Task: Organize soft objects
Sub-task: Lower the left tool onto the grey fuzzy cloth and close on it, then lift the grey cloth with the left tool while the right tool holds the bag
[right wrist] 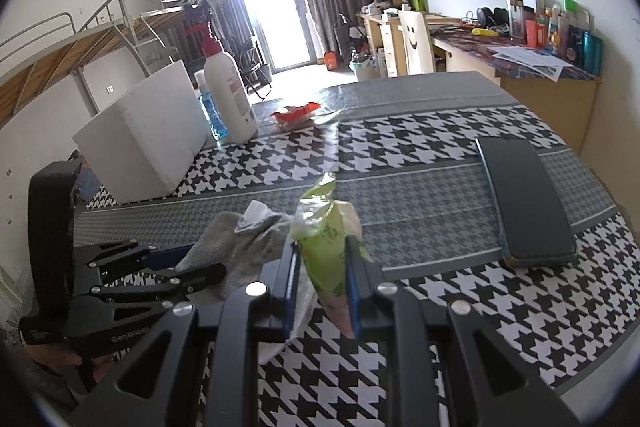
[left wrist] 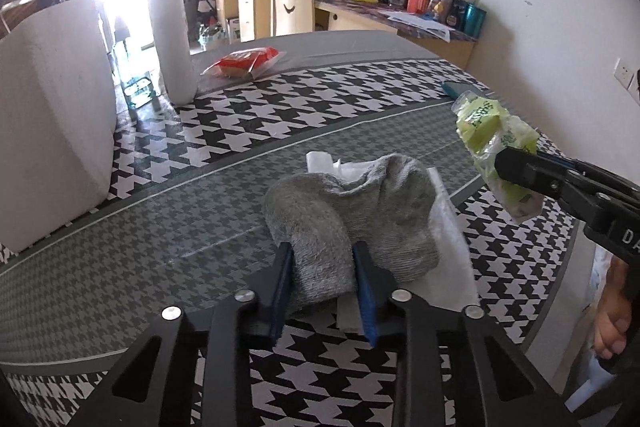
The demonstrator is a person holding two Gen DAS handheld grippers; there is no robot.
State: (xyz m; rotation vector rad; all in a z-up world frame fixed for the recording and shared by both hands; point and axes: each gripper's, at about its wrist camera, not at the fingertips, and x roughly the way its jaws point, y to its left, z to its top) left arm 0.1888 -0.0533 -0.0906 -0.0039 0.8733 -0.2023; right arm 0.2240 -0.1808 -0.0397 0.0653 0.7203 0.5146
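A grey sock (left wrist: 348, 215) lies on white tissue sheets (left wrist: 448, 267) on the houndstooth tablecloth. My left gripper (left wrist: 322, 255) is shut on the near end of the sock; it also shows in the right wrist view (right wrist: 168, 263), with the sock (right wrist: 240, 247). My right gripper (right wrist: 322, 255) is shut on a green plastic tissue packet (right wrist: 328, 235) and holds it above the table. In the left wrist view that gripper (left wrist: 516, 171) and the packet (left wrist: 492, 139) are at the right, above and to the right of the sock.
A white foam box (right wrist: 148, 135), a white bottle with a red pump (right wrist: 230, 87) and a blue bottle (right wrist: 210, 115) stand at the far left. A red packet (right wrist: 296, 115) lies at the back. A dark phone (right wrist: 524, 199) lies at the right. The table edge curves at the right.
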